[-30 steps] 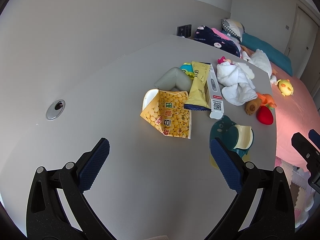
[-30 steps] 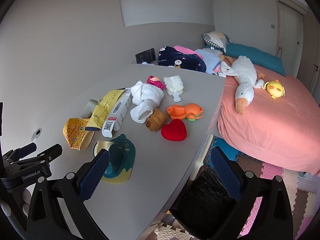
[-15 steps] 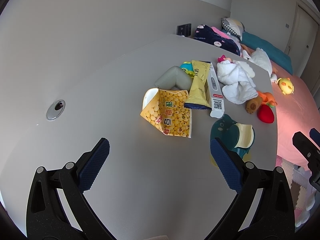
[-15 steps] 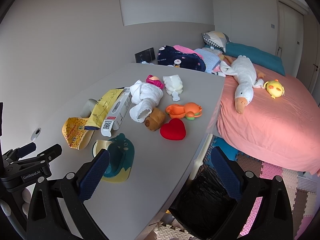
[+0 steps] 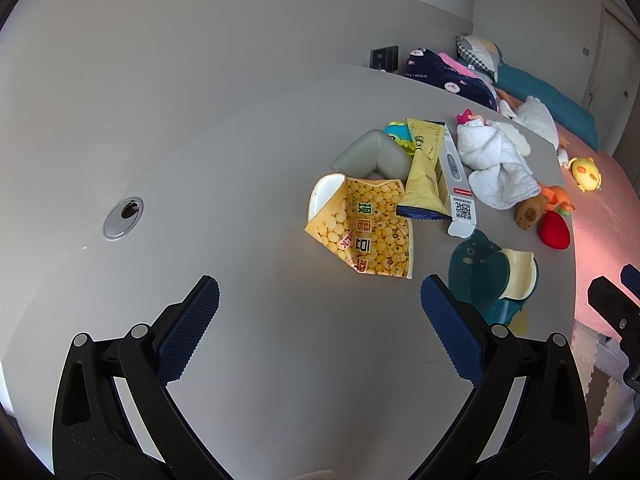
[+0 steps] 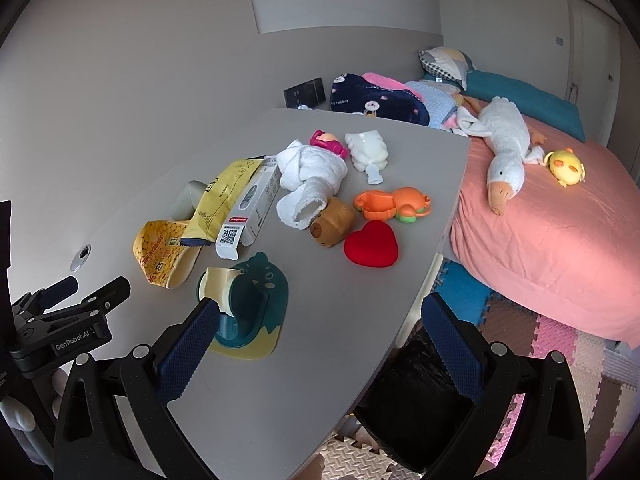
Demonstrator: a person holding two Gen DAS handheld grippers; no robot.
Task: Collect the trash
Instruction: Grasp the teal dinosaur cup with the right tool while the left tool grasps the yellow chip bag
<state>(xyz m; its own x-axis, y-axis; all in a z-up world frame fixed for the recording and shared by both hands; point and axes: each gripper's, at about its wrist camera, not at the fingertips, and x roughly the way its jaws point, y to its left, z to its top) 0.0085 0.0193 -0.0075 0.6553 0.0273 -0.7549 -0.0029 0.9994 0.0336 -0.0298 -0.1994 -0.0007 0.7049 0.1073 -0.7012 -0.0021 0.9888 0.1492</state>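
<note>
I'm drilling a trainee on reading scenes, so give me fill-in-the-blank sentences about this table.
1. The red toy on the table is shaped like a ____.
2. The plush goose lies on the ____.
3. Both the left gripper and the right gripper are ____.

Missing words: heart; bed; open

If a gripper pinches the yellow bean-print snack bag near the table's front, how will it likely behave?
The yellow snack bag looks creased and torn open, so it is probably thin, floppy film that would sag from a pinch. It lies fairly flat, suggesting it is light. Its end sits under the pale yellow pouch, which may shift if the bag is dragged.
</note>
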